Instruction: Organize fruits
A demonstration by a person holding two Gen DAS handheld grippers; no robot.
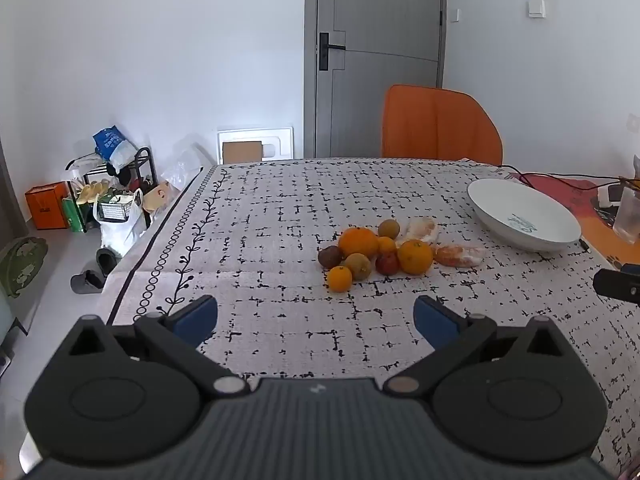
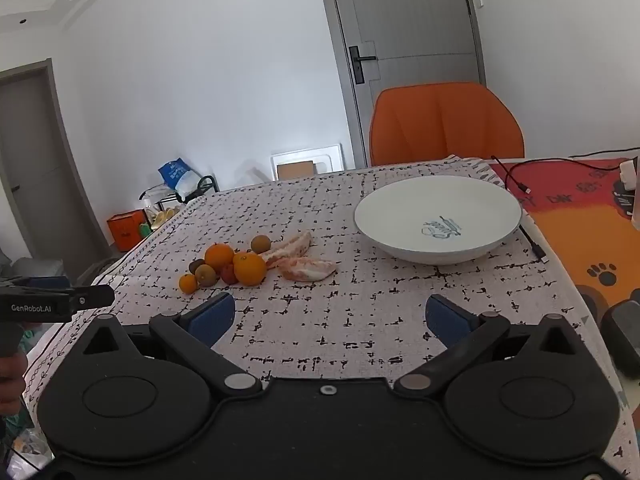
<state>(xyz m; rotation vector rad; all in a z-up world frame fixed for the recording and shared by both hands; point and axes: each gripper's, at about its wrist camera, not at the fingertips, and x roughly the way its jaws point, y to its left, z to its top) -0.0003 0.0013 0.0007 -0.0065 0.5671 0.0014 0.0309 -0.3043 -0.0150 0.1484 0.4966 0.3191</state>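
Note:
A pile of fruit (image 1: 372, 254) lies on the patterned tablecloth: several oranges, brown kiwis, a dark red fruit and two pieces of wrapped pomelo (image 1: 460, 256). The pile also shows in the right wrist view (image 2: 232, 262). A white bowl (image 1: 522, 214) stands empty to its right; it also shows in the right wrist view (image 2: 438, 216). My left gripper (image 1: 316, 322) is open and empty, short of the pile. My right gripper (image 2: 330, 318) is open and empty, between pile and bowl, nearer me.
An orange chair (image 1: 440, 126) stands at the table's far edge. A black cable (image 2: 532, 240) lies beside the bowl, with an orange paw-print mat (image 2: 592, 220) on the right. The table's left edge (image 1: 160, 248) drops to floor clutter.

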